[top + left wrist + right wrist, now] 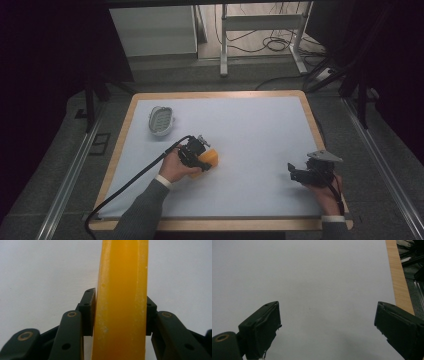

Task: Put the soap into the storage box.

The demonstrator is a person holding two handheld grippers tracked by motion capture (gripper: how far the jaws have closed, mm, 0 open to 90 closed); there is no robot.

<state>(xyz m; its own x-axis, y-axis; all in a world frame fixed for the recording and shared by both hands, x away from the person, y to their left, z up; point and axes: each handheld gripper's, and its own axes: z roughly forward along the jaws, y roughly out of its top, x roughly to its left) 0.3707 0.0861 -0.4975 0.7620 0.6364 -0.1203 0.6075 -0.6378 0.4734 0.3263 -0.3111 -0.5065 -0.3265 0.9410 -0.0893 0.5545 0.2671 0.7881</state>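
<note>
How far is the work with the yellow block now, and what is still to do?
Done: the left gripper has shut on the yellow block, pads pressing both its sides. In hand: the block, low over the white mat. Left: moving it, perhaps to the white dish, which stands apart. The right gripper is open.

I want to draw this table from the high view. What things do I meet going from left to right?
Soap dish → left gripper, shut on the orange soap → right gripper, open with nothing between its jaws.
</note>
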